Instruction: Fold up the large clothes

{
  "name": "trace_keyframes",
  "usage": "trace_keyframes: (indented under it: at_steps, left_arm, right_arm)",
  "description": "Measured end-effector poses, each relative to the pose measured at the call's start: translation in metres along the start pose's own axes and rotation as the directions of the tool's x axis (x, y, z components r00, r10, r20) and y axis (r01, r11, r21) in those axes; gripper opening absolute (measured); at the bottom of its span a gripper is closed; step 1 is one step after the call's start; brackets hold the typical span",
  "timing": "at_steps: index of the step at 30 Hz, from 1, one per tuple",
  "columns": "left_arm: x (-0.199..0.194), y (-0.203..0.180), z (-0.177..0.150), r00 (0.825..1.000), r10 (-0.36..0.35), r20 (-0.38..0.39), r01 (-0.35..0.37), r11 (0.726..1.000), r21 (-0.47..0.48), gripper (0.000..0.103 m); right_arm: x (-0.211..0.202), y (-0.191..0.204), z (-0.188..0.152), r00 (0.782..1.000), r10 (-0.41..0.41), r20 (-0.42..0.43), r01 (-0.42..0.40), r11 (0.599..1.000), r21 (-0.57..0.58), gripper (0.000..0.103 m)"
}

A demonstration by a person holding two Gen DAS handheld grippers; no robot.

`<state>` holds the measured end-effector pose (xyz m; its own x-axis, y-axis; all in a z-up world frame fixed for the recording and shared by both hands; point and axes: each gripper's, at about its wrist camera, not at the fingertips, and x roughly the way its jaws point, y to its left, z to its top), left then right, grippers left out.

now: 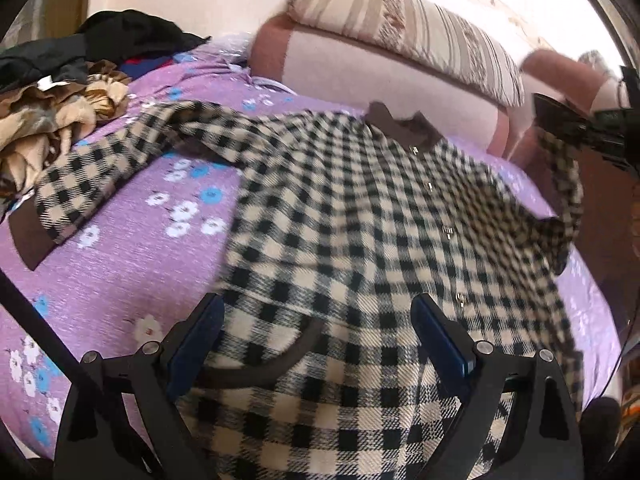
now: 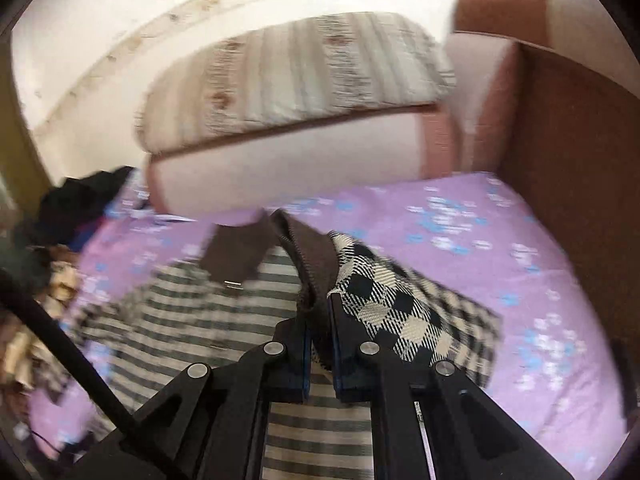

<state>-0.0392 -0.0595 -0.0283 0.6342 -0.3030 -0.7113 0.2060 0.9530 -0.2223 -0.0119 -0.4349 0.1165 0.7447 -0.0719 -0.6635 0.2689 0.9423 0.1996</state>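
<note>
Here, checked coat [image 1: 340, 208] under left gripper [image 1: 316, 332], sleeve pinched by right gripper [image 2: 320, 320]

right hand-held gripper [image 2: 320, 320] clamps checked coat [image 2: 404, 312] cuff | purple bedsheet [image 2: 460, 216] beneath

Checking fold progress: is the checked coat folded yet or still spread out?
Mostly spread: the checked coat lies open across the bed, one sleeve stretched out; the right gripper lifts the other sleeve.

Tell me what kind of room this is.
Probably a bedroom or living room at home. A purple floral sheet covers a bed or sofa-bed, striped cushions lean against the wall, and a heap of other clothes waits beside the checked coat.
</note>
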Motion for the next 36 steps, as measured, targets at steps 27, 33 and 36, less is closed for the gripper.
trace_keyframes:
  at_steps: [27,33,36]
  left_arm:
    - [-0.012,0.088,0.019,0.991,0.126,0.036,-0.111,0.954,-0.277,0.093]
    - [-0.005,0.073,0.016,0.991,0.132,0.024,-0.124,0.968,-0.220,0.094]
    - [-0.002,0.066,0.013,0.989,0.145,0.018,-0.140,0.973,-0.185,0.094]
  right_arm:
    - [0.160,0.239,-0.119,0.836,0.331,-0.437,-0.436,0.885,-0.164,0.043]
    - [0.135,0.128,-0.085,0.932,0.181,-0.315,-0.236,0.960,-0.148,0.043]
    - [0.155,0.061,-0.084,0.945,0.002,-0.328,-0.037,0.994,-0.101,0.043]
